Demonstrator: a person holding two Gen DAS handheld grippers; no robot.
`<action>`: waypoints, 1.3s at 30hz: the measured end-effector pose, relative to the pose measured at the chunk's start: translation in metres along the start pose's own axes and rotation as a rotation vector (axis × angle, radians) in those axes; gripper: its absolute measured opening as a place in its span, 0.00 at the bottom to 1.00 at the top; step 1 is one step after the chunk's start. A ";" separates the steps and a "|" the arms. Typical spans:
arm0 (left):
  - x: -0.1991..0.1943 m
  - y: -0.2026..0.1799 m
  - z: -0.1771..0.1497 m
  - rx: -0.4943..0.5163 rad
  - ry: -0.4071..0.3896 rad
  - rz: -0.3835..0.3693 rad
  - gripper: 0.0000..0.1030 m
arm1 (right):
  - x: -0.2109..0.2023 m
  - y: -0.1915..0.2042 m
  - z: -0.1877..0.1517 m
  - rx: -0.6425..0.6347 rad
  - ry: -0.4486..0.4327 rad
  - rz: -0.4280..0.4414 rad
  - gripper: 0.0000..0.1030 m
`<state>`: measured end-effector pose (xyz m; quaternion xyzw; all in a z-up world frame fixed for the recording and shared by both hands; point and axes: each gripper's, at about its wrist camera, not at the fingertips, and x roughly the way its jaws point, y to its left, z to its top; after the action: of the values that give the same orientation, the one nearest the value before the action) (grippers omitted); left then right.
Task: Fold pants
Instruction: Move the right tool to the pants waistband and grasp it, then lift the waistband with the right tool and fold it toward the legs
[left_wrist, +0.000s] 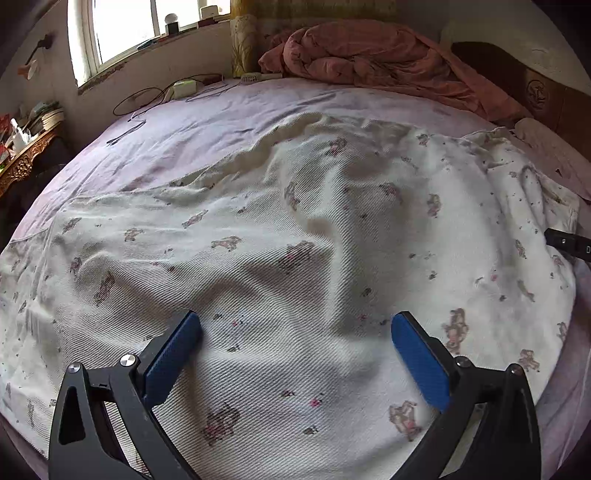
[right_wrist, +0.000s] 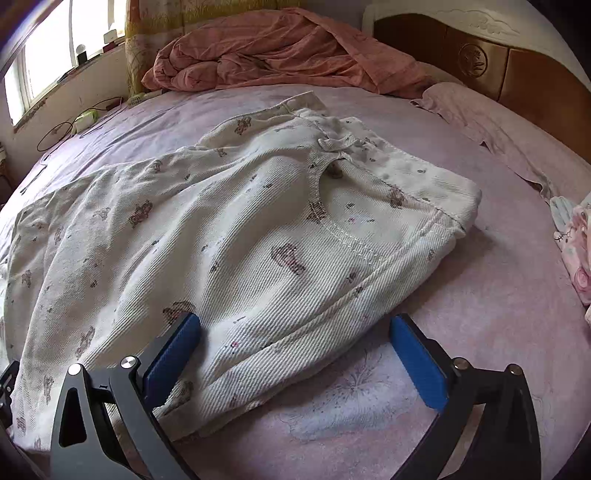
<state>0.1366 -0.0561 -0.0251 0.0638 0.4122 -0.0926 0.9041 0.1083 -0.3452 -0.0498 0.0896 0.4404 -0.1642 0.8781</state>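
White pants (left_wrist: 295, 240) with a small flower print lie spread across the pink bed sheet (left_wrist: 192, 122). In the right wrist view the pants (right_wrist: 236, 229) show their waistband (right_wrist: 410, 162) toward the headboard, with the side edge running down to the gripper. My left gripper (left_wrist: 295, 332) hovers open low over the leg cloth, nothing between its blue pads (left_wrist: 173, 354). My right gripper (right_wrist: 295, 334) is open wide over the pants' near edge, its left pad (right_wrist: 171, 356) above the cloth and its right pad (right_wrist: 419, 363) above bare sheet. The right gripper's tip (left_wrist: 567, 242) shows at the left view's right edge.
A rumpled salmon quilt (right_wrist: 280, 51) is piled at the head of the bed by the wooden headboard (right_wrist: 517, 74). A pink pillow (right_wrist: 491, 125) and a patterned pink cloth (right_wrist: 576, 251) lie on the right. Cables and a white charger (left_wrist: 181, 88) rest near the window wall.
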 end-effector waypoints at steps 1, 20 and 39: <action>-0.007 -0.004 0.000 0.016 -0.029 -0.006 0.98 | -0.002 -0.004 0.003 -0.002 0.005 0.013 0.99; -0.045 -0.071 0.028 0.059 -0.140 -0.155 0.76 | 0.032 -0.182 0.038 0.425 -0.063 0.427 0.76; -0.055 -0.105 0.010 0.112 -0.101 -0.218 0.76 | -0.013 -0.141 0.055 0.321 -0.269 0.323 0.27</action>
<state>0.0854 -0.1540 0.0186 0.0644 0.3648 -0.2166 0.9032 0.0905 -0.4904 -0.0085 0.2745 0.2678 -0.1001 0.9181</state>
